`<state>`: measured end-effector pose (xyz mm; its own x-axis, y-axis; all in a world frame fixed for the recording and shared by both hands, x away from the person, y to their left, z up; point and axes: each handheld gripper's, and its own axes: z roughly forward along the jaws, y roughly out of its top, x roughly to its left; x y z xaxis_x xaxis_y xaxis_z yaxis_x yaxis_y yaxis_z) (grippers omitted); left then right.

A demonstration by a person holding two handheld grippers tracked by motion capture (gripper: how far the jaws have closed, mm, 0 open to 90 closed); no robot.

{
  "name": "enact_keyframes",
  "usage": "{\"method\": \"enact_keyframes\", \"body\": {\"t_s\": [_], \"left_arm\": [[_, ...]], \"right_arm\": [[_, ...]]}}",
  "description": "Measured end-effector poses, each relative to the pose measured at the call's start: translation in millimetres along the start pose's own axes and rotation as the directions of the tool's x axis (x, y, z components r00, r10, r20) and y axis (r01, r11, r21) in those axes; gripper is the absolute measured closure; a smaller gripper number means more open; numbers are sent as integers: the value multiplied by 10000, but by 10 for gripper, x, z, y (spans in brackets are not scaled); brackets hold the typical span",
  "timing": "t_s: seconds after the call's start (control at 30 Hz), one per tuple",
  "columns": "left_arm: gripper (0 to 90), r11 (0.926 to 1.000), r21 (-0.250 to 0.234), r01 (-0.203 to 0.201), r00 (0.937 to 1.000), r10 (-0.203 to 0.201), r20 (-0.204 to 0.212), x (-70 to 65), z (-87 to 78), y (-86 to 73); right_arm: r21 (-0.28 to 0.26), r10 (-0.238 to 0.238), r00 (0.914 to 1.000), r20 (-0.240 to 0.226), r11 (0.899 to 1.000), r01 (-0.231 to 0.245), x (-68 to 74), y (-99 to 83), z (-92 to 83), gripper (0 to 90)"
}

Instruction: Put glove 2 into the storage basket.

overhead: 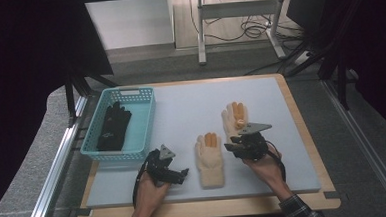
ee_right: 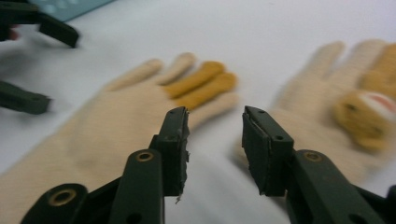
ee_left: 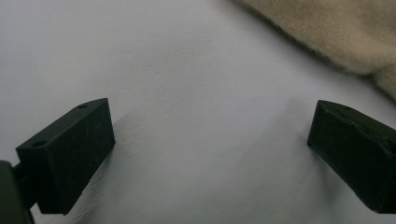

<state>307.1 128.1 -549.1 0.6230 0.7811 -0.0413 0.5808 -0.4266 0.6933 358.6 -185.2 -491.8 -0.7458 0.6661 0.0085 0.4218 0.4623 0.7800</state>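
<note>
- From above, your left gripper (overhead: 178, 175) lay low on the grey mat (overhead: 191, 108), just left of the near cream glove (overhead: 209, 160). It held nothing.
- Your right gripper (overhead: 233, 147) hung over the gap between the near cream glove and the far cream glove (overhead: 234, 119). From here you could not tell how wide its jaws stood.
- A blue basket (overhead: 144, 121) sat at the left edge of the mat. A black glove (overhead: 113, 126) lay inside it.
- Both cream gloves lay flat on the mat, side by side, with their fingers pointing away from you.
- In the left gripper view, your left gripper's (ee_left: 210, 140) jaws were spread wide. Just bare mat (ee_left: 187, 70) lay between them. A bit of the near cream glove (ee_left: 327, 32) showed in the top right corner, well clear of the jaws.
- In the right gripper view, your right gripper's (ee_right: 215, 140) jaws were partly apart and pinched nothing. They pointed at the gap between the two gloves.
- The near cream glove (ee_right: 107, 126) was on the left, with two orange fingers. The far cream glove (ee_right: 322, 107) was on the right, blurry, with a little orange face on it.
- Your left gripper (ee_right: 28, 60) showed at the far left, jaws spread.
</note>
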Motion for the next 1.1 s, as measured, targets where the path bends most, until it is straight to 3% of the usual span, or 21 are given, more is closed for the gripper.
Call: {"method": "enact_keyframes", "body": {"t_s": [0.2, 0.3, 0.43, 0.73, 0.9, 1.1], "left_arm": [[8, 10000, 0, 29, 10000, -29, -3, -2, 0, -1], [8, 10000, 1, 38, 10000, -38, -4, -3, 0, -1], [8, 10000, -2, 15, 10000, -15, -3, -1, 0, 0], [8, 10000, 0, 3, 10000, -3, -1, 0, 0, 0], [8, 10000, 12, 22, 10000, -22, 1, -2, -1, 0], [8, 10000, 11, 0, 10000, 0, 1, 0, -1, 0]], "right_arm": [[-29, 212, 9988, 452, 9998, -211, -227, -24, -7, 603], [-43, 335, 9949, 955, 9994, -332, -433, -10, 1, 549], [90, 482, 9891, 1394, 9987, -500, -594, 17, 65, 482], [339, 466, 9863, 1582, 9980, -526, -811, 34, 372, 387], [543, 220, 9831, 1819, 9980, -324, -837, 35, 521, 400], [585, 610, 9825, 1759, 9957, -723, -843, 39, 540, 553]]}}
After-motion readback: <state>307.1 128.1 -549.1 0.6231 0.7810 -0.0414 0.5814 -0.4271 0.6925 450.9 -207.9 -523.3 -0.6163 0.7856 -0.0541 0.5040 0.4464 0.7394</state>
